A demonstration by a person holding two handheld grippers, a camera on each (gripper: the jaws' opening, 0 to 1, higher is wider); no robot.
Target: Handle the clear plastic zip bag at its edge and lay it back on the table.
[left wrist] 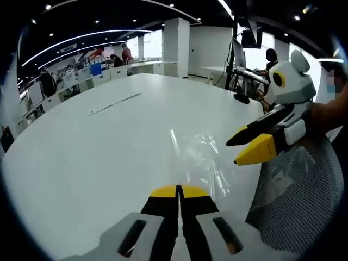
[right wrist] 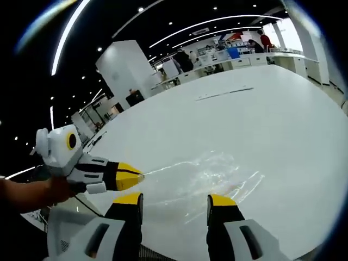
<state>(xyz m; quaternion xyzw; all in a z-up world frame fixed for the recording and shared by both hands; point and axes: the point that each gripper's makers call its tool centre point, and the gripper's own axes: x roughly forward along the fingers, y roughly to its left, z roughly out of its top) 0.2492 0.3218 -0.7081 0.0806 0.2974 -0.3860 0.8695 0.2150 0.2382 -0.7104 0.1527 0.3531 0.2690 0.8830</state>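
In the left gripper view, the left gripper (left wrist: 178, 191) has its yellow-tipped jaws pressed together at the near edge of the white table (left wrist: 98, 157); whether they pinch the bag's edge I cannot tell. The clear bag (left wrist: 198, 155) lies flat on the table just ahead. The right gripper (left wrist: 246, 150) comes in from the right, jaws apart, above the table's edge, near the bag.

In the right gripper view, the right gripper (right wrist: 175, 200) has its jaws spread wide, holding nothing. The bag (right wrist: 209, 174) lies on the table (right wrist: 255, 114) just beyond them. The left gripper (right wrist: 138, 175) reaches in from the left, its tip touching the bag's edge.
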